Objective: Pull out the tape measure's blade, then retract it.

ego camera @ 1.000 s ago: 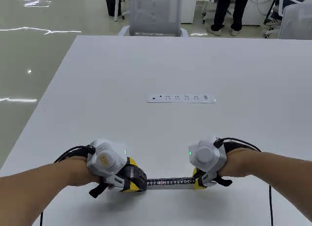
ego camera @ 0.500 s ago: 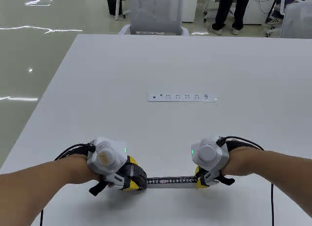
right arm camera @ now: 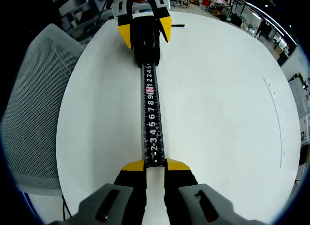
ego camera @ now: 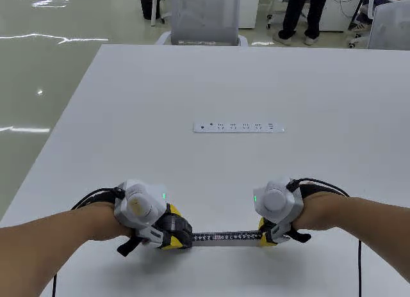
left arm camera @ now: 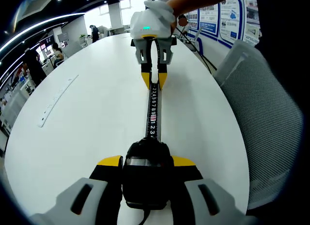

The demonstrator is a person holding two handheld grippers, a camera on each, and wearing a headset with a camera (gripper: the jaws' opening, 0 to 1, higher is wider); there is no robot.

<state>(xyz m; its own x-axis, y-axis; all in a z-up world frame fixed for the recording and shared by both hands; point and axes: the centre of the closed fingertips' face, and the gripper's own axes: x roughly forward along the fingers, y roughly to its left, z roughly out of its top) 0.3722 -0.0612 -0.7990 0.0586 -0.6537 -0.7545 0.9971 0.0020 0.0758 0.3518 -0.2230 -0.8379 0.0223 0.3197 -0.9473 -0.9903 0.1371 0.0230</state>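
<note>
A black tape measure case (ego camera: 174,232) rests near the table's front edge, with my left gripper (ego camera: 168,233) shut on it; the same case (left arm camera: 147,170) sits between the yellow-tipped jaws of my left gripper (left arm camera: 147,162). Its numbered blade (ego camera: 224,236) runs right to my right gripper (ego camera: 264,236), which is shut on the blade's end. In the right gripper view the blade (right arm camera: 150,116) stretches from my right gripper (right arm camera: 155,164) to the case (right arm camera: 145,40). The blade (left arm camera: 152,111) reaches the right gripper (left arm camera: 154,79) in the left gripper view.
A white power strip (ego camera: 238,128) lies flat at the middle of the white table (ego camera: 243,86). A grey mesh chair (right arm camera: 36,99) stands at the table's near side. Another chair (ego camera: 204,18) and a person's legs (ego camera: 304,15) are beyond the far edge.
My right gripper has moved slightly to the right, drawing a little more blade out of the case. The left gripper and case have stayed put.
</note>
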